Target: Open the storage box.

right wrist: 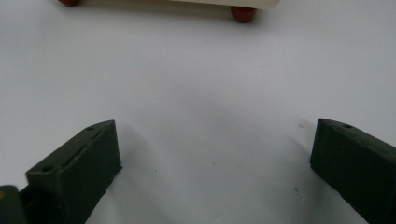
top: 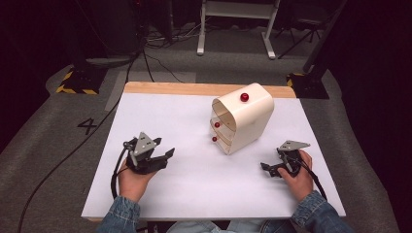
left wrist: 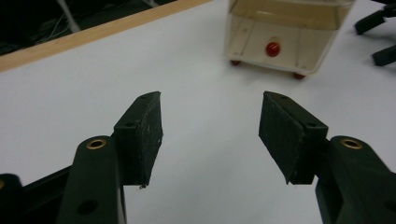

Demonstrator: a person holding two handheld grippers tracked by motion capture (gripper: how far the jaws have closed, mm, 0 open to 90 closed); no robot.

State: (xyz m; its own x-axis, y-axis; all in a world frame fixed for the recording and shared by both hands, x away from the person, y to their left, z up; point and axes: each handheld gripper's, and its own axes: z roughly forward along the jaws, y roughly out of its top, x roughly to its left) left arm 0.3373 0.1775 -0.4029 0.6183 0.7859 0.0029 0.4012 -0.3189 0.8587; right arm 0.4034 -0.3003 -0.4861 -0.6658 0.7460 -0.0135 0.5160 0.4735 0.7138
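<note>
A cream rounded cabinet (top: 245, 121) stands right of the table's middle, its open side facing left. A red knob (top: 244, 97) sits on its upper face and small red knobs (top: 214, 139) show at its lower open edge. In the left gripper view the cabinet (left wrist: 285, 32) is ahead to the right, with a red knob (left wrist: 272, 48) inside. My left gripper (top: 167, 158) (left wrist: 211, 98) is open and empty, left of the cabinet. My right gripper (top: 269, 162) (right wrist: 215, 123) is open and empty, just in front of the cabinet, whose red feet (right wrist: 243, 13) show at the top edge.
The white table top (top: 194, 184) has a wooden strip (top: 165, 88) along its far edge. Beyond it lie grey floor, cables (top: 160, 63), a white frame's legs (top: 200, 48) and taped stand bases (top: 77, 80). The other gripper's jaws (left wrist: 373, 21) show far right in the left gripper view.
</note>
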